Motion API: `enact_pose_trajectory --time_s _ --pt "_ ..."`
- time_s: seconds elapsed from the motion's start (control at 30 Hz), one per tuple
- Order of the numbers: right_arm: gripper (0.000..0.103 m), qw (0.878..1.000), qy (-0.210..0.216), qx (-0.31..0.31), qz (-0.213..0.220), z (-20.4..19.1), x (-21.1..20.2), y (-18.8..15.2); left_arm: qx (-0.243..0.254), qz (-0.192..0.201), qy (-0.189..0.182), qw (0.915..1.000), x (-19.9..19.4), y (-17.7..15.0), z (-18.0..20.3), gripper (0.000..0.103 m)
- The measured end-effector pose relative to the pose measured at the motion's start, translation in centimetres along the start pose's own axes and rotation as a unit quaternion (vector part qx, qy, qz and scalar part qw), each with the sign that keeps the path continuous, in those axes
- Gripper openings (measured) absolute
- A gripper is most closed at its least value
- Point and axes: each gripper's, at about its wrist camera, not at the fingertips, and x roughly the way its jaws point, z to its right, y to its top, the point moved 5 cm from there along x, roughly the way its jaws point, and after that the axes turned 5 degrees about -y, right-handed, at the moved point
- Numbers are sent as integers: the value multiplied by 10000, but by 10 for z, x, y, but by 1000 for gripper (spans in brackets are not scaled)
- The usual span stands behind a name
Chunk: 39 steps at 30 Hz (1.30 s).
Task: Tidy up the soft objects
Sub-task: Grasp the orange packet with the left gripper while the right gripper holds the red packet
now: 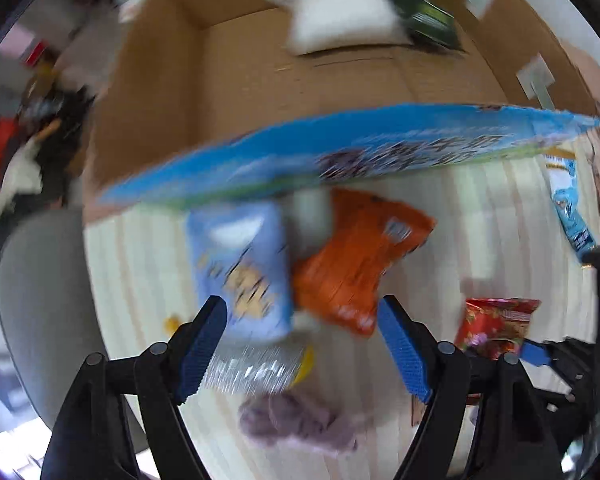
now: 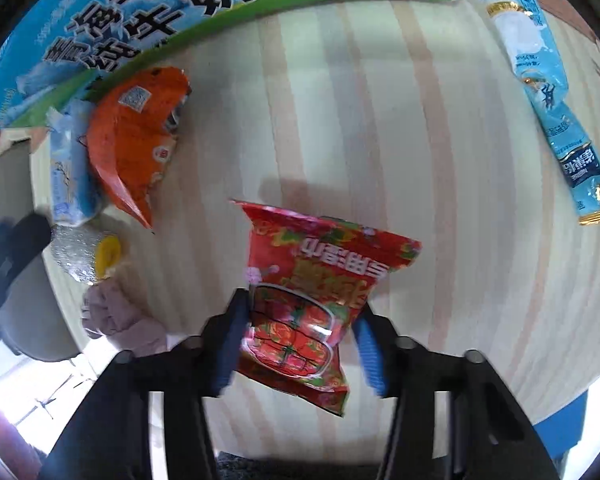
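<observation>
Left claw (image 1: 300,344) hangs spread wide over the pale wooden bench (image 1: 480,216), gripping nothing. Dead ahead of it lies a light blue packet (image 1: 240,272), an orange packet (image 1: 356,260) touching its right side; a silvery scrubber (image 1: 252,368) sits between the pads and a mauve cloth (image 1: 296,424) lies nearer, beneath them. Beyond those the blue-sided carton (image 1: 340,152) stands open, a white pillow (image 1: 340,12) and a dark green pack (image 1: 420,8) already on its far floor.

Over to the right claw (image 2: 296,336): narrowed onto the red snack bag (image 2: 312,296), both pads pressing its lower half, the bag looking lifted clear of the bench. Off to its far right, well apart, lies a long blue sachet (image 2: 548,100).

My read: that bag goes in the carton next. Best keep the squeeze gentle, carry it over the rim, and release low inside. The left-hand picture is blurred, so finer detail escapes me.
</observation>
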Motion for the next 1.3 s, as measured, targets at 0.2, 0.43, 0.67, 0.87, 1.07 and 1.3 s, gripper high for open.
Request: enact_pose_trajectory --time_s 0.2,0.43,0.67,0.87,1.07,1.3 --pt "50 9999 -2 -129 -60 25 -6 -4 588 -416 35 9974 34 27 28 52" --pt "50 9990 57 -376 -246 40 -11 1 -131 -990 -428 9941 46 22 28 41" --pt "48 9967 -152 -732 -328 51 -17 3 -1100 -1385 -1070 9784 51 -14 25 44" --pt "56 9977 -98 -591 -330 60 -16 17 -1172 -1314 -1086 9784 58 -16 28 47" --pt "57 9976 -203 -497 -427 55 -8 12 -1134 -1383 -1067 9781 76 -28 37 43" --pt "46 9984 -173 -500 -188 54 -21 15 -1068 -1054 -1167 9818 40 -41 39 35"
